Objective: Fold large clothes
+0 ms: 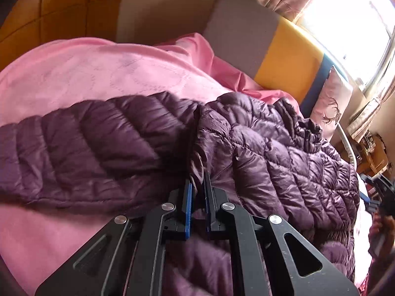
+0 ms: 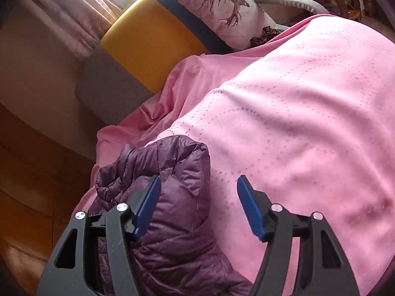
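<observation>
A purple quilted down jacket [image 1: 271, 153] lies spread on a pink blanket [image 1: 98, 74] on a bed, with one sleeve [image 1: 98, 143] stretched out to the left. My left gripper [image 1: 197, 180] is shut on a pinched fold of the jacket's fabric near where the sleeve meets the body. In the right wrist view the end of a purple sleeve [image 2: 177, 222] lies bunched on the blanket [image 2: 296, 123]. My right gripper [image 2: 199, 180] stands open over it. Its left pad [image 2: 148, 204] rests against the sleeve and its right pad [image 2: 251, 209] is over bare blanket.
A grey, yellow and blue headboard [image 1: 286, 61] stands at the bed's far end, with a deer-print pillow [image 2: 222, 9] against it. A bright curtained window [image 1: 358, 24] is behind. Wooden floor [image 2: 29, 172] lies left of the bed edge. Furniture and clutter [image 1: 372, 160] sit at the right.
</observation>
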A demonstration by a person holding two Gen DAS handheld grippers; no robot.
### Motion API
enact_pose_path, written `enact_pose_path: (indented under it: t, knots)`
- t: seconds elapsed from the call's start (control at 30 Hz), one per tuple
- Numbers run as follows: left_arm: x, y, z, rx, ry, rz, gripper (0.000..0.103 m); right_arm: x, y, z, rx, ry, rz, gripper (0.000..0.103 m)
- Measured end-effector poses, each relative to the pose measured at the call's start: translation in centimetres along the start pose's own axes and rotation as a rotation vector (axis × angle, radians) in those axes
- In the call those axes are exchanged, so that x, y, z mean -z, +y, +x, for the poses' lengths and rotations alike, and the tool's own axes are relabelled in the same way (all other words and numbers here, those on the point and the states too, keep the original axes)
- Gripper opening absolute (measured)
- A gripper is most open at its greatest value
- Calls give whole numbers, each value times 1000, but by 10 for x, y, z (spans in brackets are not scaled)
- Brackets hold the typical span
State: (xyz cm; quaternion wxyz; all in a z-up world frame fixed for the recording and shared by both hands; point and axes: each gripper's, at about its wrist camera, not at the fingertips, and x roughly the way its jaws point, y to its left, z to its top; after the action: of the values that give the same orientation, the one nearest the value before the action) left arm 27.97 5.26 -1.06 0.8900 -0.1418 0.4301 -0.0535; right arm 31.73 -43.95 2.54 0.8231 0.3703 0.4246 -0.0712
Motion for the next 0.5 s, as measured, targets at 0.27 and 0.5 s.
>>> enact_pose_path:
  t: [0.27, 0.5]
  knots:
    - [-4, -21, -10, 48, -22, 60, 7, 26, 33, 40, 301, 15, -322, 7]
    - [-8, -72, -6, 107, -30, 195, 7, 10, -63, 3, 382, -39, -81, 0]
